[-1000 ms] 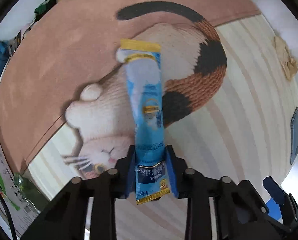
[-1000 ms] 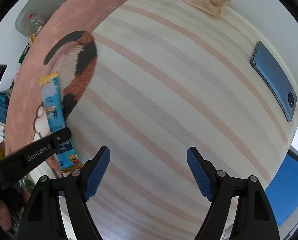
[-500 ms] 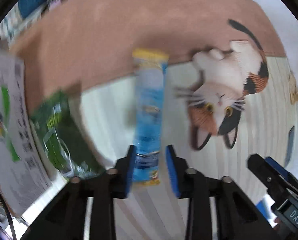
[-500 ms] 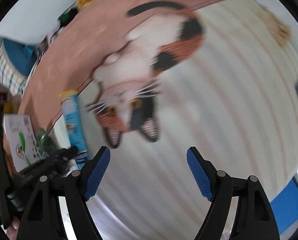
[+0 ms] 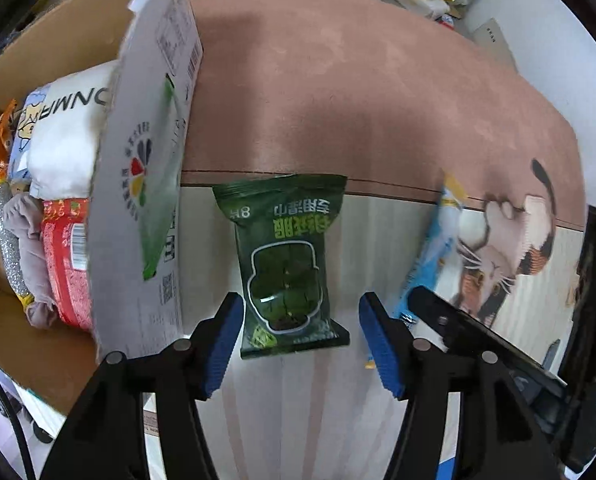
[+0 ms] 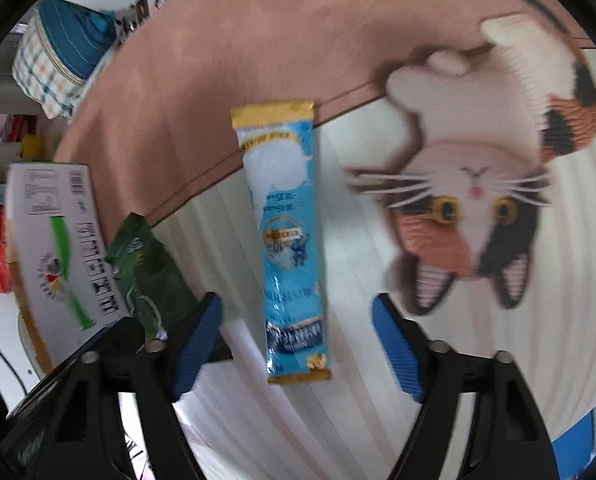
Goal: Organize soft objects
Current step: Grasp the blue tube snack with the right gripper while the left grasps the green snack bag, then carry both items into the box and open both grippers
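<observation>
Our left tool [image 5: 298, 340] hung open over the green packet [image 5: 287, 260] beside the box [image 5: 137, 216]; our right tool [image 6: 298, 344] gaped over the blue sachet [image 6: 287, 248], both lying on the mat [image 5: 338, 100]. Next, we judged: close and box them.

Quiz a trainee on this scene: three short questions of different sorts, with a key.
1. True or false: the left gripper is shut on the green packet.
2. Which item lies between the right gripper's open jaws? A) green packet B) blue sachet C) phone
3. Fill in: the box stands to the ___ of the green packet in the left wrist view.

Key:
1. False; its jaws stand open on either side of the packet.
2. B
3. left
</observation>
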